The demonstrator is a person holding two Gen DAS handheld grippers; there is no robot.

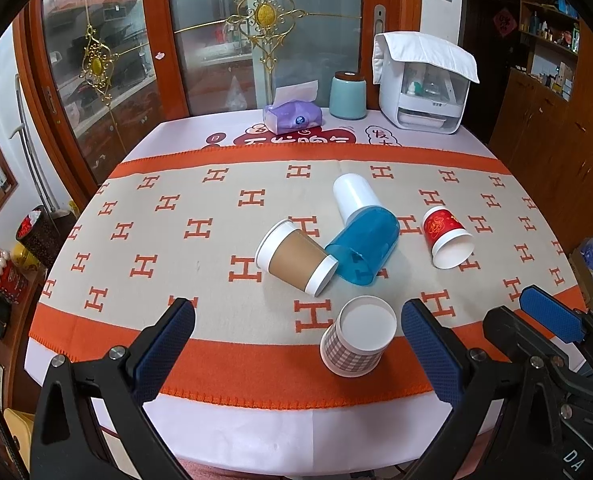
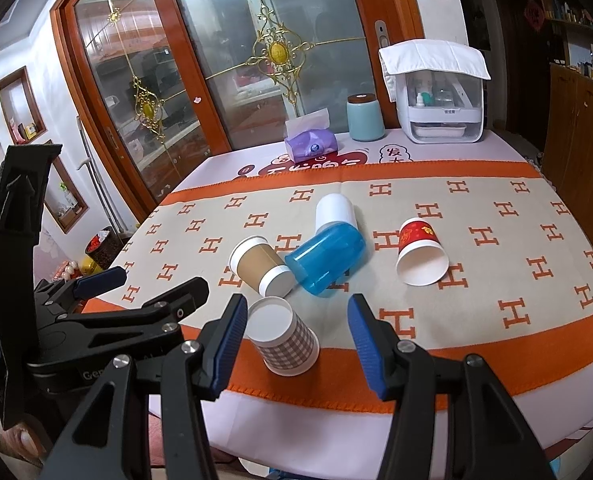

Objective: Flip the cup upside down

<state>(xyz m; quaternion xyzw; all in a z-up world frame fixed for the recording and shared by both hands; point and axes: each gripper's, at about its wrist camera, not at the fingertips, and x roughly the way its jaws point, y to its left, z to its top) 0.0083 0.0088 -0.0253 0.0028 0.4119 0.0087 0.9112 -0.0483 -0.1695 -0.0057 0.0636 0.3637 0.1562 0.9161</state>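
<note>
A checked paper cup stands upside down near the table's front edge. A brown-sleeved cup, a clear blue cup, a white cup and a red cup lie on their sides behind it. My left gripper is open and empty, left of the checked cup. My right gripper is open around the checked cup, not touching it; it also shows in the left wrist view.
The table has an orange-bordered H-pattern cloth. At the back stand a purple tissue pack, a teal canister and a white appliance. Glass sliding doors rise behind. A wooden cabinet is on the right.
</note>
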